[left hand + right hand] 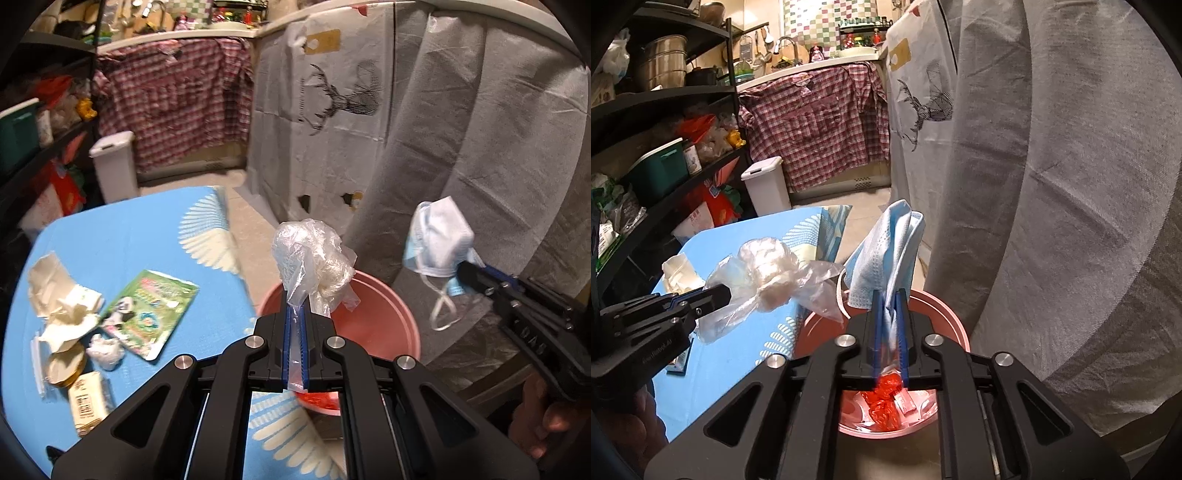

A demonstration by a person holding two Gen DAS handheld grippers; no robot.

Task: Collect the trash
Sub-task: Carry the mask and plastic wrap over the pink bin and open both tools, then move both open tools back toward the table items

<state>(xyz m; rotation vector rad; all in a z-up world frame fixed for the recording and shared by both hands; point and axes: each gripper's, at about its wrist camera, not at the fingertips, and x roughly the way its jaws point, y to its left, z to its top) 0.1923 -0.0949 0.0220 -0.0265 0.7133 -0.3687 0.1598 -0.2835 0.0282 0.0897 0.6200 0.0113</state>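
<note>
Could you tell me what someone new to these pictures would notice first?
Most striking is the pink bin beside the blue table, with both grippers above it. The left gripper is shut on a crumpled clear plastic bag, while a blue face mask hangs between the parted blue pads of the right gripper. Red wrapping already lies in the bin, and more litter, including a green panda packet, waits on the table.

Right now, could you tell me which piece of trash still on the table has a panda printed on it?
The green packet, lying flat on the blue table; the crumpled paper beside it is plain white.
</note>
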